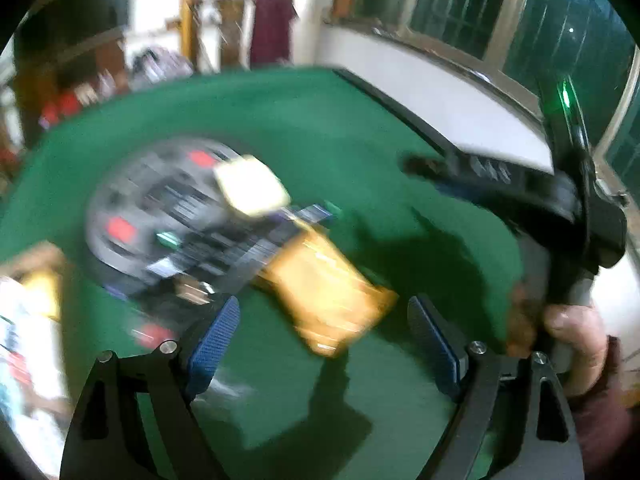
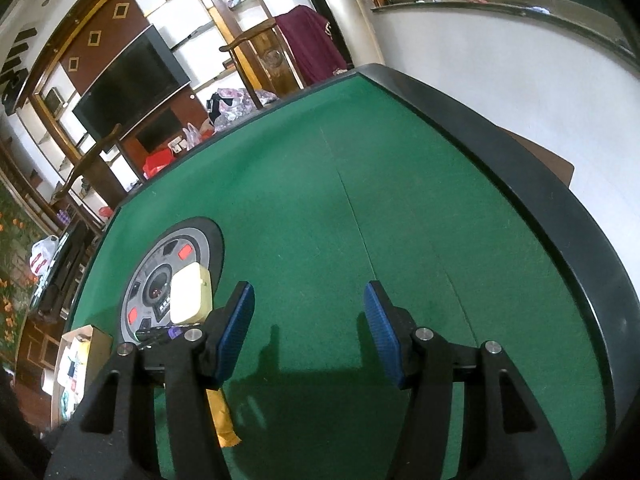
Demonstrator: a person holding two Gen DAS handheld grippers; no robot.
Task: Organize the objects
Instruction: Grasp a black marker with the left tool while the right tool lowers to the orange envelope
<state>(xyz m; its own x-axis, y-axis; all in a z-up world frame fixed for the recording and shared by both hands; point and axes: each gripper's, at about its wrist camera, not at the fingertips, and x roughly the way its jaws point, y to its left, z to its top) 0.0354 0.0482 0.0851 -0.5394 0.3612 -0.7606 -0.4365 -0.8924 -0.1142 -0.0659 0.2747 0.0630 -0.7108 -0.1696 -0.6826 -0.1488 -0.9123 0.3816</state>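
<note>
Blue ribbed pads face each other on your left gripper (image 1: pixel 322 344), its two fingers (image 1: pixel 216 344) spread wide with nothing pinched — the gold packet (image 1: pixel 328 292) lies flat on the desk (image 1: pixel 320 128) just beyond the tips, lined up with the gap but untouched. That view is smeared by motion, so no printing on the packet can be read.

Your right gripper (image 2: pixel 310 330) also has its two fingers (image 2: pixel 240 324) apart, about half spread, over bare green felt with nothing between them. In the left view it shows as a dark body at the right, a green light lit on it, with a hand (image 1: pixel 576 344) in a maroon sleeve wrapped round its grip.

Further out, one round grey control panel (image 2: pixel 168 280) is set into the felt; three red patches can be counted on it, and its small lettering is too fine to read. One cream square box (image 2: pixel 190 294) sits on the panel, and a dark pen-like item with a purple band (image 2: pixel 160 334) lies at its near edge. One open cardboard box (image 2: pixel 80 356) of small goods stands at the desk's left edge — its labels are unreadable.
</note>
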